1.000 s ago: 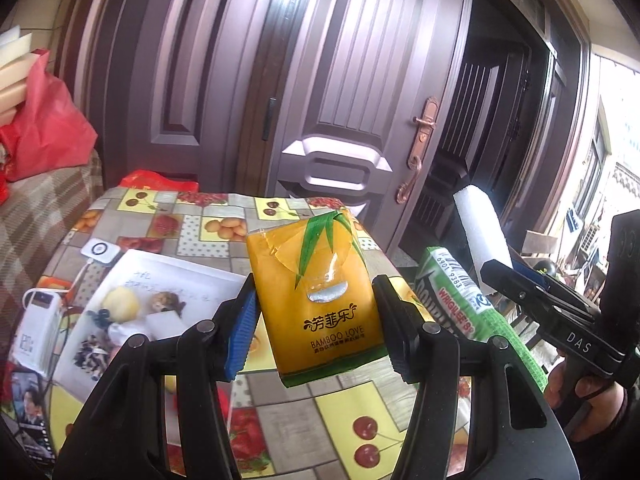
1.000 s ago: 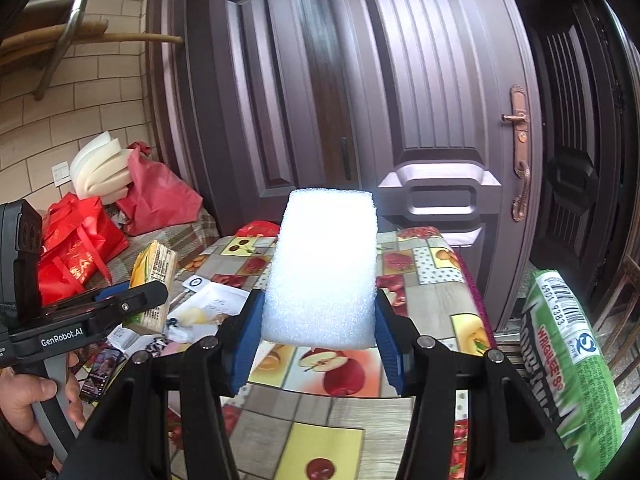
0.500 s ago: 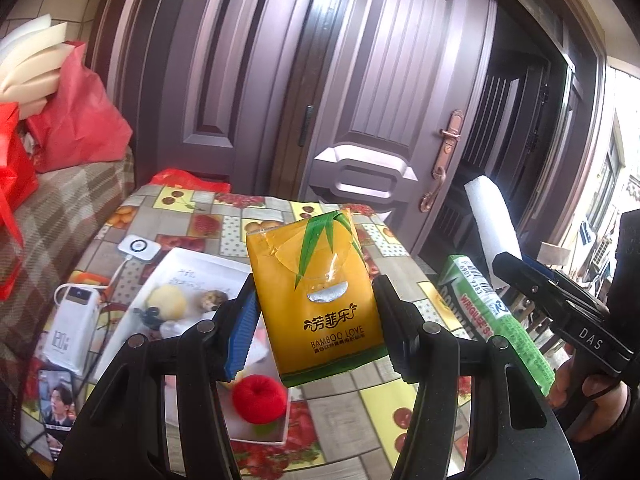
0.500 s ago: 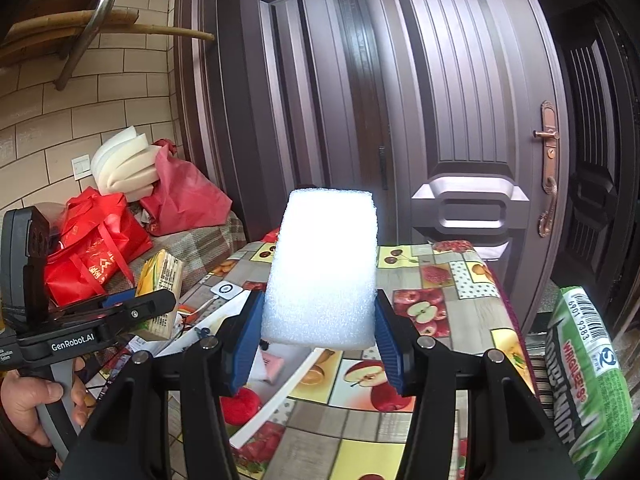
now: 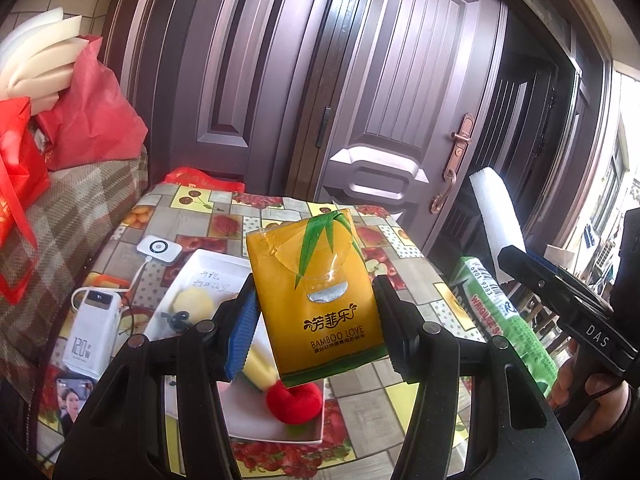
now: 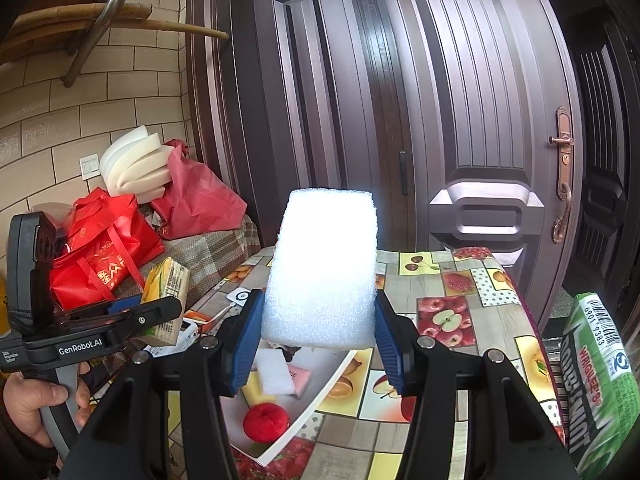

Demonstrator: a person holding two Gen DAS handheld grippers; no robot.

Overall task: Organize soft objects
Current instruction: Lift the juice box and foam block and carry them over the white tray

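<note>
My left gripper (image 5: 314, 328) is shut on a yellow tissue pack (image 5: 312, 300) and holds it above the white tray (image 5: 276, 432). My right gripper (image 6: 318, 328) is shut on a white foam block (image 6: 324, 264), held above the table; the block also shows at the right of the left wrist view (image 5: 496, 216). The tray (image 6: 320, 396) holds a red plush ball (image 5: 296, 402), a yellow sponge (image 5: 192, 302) and small white and pink pieces (image 6: 280, 372). A green Wrigley's pack (image 5: 504, 320) lies at the table's right edge.
The table has a fruit-patterned cloth (image 5: 200, 236). A white power bank (image 5: 90, 344), a wireless charger (image 5: 160, 250) and a phone (image 5: 70, 400) lie at its left. Red bags (image 6: 104, 260) and foam sheets (image 6: 132, 164) sit on a checked sofa. A brown door (image 6: 460, 120) stands behind.
Both grippers have pulled back and risen with their loads. The tray, the red ball and the sofa's bags have come into view.
</note>
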